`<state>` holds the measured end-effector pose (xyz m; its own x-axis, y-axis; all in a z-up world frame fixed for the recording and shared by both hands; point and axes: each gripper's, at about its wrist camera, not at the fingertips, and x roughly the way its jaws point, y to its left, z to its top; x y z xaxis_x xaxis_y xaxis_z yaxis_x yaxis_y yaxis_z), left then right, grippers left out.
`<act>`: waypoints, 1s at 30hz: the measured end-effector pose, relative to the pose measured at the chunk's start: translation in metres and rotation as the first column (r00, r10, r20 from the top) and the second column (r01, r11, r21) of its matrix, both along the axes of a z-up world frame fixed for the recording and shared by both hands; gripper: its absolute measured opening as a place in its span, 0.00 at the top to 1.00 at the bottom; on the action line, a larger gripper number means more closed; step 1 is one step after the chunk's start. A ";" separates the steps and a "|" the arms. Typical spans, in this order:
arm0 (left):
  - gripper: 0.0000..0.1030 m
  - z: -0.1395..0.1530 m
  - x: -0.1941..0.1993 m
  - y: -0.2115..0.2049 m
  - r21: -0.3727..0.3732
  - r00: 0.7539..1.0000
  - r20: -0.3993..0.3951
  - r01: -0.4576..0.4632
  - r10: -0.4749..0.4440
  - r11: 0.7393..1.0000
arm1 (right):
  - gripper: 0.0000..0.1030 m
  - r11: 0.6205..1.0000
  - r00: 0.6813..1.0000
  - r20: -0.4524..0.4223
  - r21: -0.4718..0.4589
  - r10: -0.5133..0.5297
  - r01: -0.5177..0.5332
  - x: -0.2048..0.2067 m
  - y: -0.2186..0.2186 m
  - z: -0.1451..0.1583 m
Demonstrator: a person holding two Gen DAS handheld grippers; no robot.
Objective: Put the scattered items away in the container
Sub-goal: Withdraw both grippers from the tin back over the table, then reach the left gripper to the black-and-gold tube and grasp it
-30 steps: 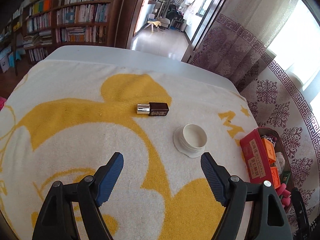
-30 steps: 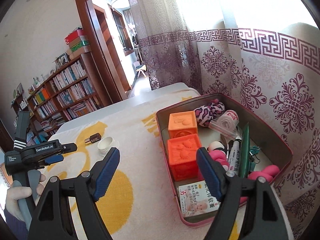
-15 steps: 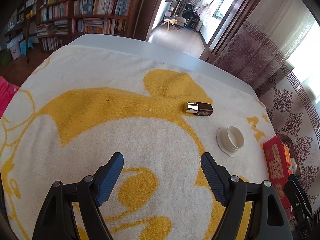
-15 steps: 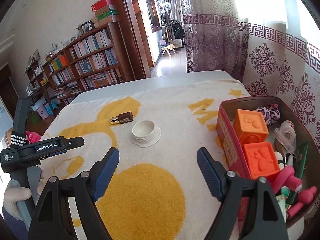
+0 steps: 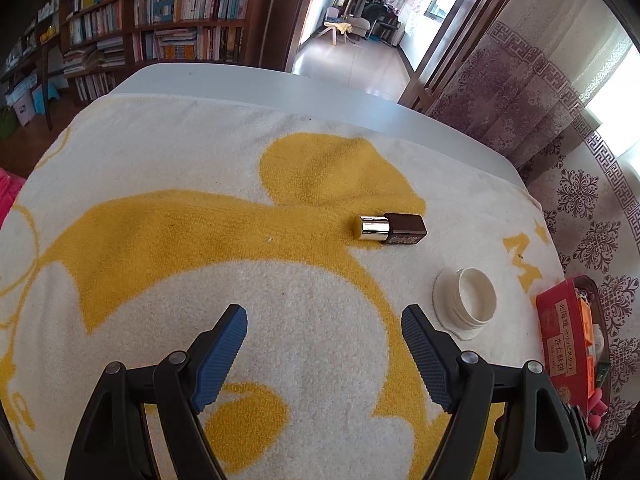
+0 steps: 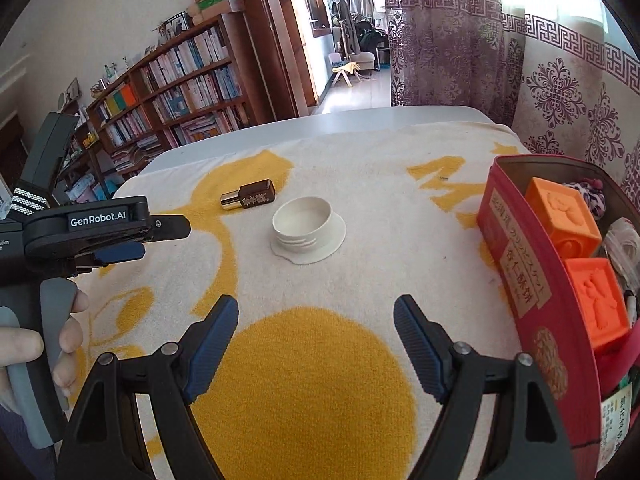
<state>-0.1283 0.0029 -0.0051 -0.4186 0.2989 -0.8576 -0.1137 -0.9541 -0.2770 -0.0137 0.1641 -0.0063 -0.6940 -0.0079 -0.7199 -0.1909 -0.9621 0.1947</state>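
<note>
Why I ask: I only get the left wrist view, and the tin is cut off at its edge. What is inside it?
Observer: Two orange blocks stand just inside the tin, along its red wall.
Operator: Anything beyond them?
Observer: A spotted fabric piece lies at the far end.
Operator: Is the right hand-held gripper carrying something?
Observer: No. The right hand-held gripper is open and empty, over the towel.

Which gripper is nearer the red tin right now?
Right. The right gripper hangs open just beside the red tin; the left gripper is across the towel, beyond the white lid.
</note>
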 end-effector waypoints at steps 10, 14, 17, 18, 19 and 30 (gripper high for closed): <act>0.21 -0.014 -0.042 0.054 -0.064 0.998 0.005 -0.055 0.055 0.996 | 0.19 0.997 0.998 -0.036 -0.062 -0.056 0.053 0.008 0.024 0.009; 0.21 -0.015 -0.058 0.062 -0.084 0.997 0.013 -0.070 0.071 0.994 | 0.19 0.995 0.996 -0.050 -0.078 -0.068 0.064 0.010 0.028 0.013; 0.21 -0.016 -0.065 0.070 -0.110 0.998 0.016 -0.060 0.062 0.992 | 0.19 0.995 0.995 -0.062 -0.080 -0.072 0.067 0.012 0.028 0.016; 0.21 -0.016 -0.067 0.071 -0.115 0.998 0.017 -0.059 0.061 0.992 | 0.19 0.995 0.995 -0.066 -0.076 -0.074 0.069 0.012 0.028 0.017; 0.21 -0.017 -0.068 0.072 -0.117 0.998 0.019 -0.059 0.062 0.991 | 0.19 0.995 0.995 -0.069 -0.072 -0.077 0.072 0.012 0.028 0.017; 0.21 -0.018 -0.076 0.074 -0.150 0.992 0.011 -0.123 0.126 0.981 | 0.19 0.996 0.996 -0.060 -0.063 -0.072 0.068 0.011 0.026 0.014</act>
<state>-0.2042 0.0772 -0.0234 -0.4264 0.1141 -0.8973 0.0127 -0.9912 -0.1320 -0.0029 0.1901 0.0074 -0.7381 -0.0003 -0.6747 -0.2431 -0.9327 0.2663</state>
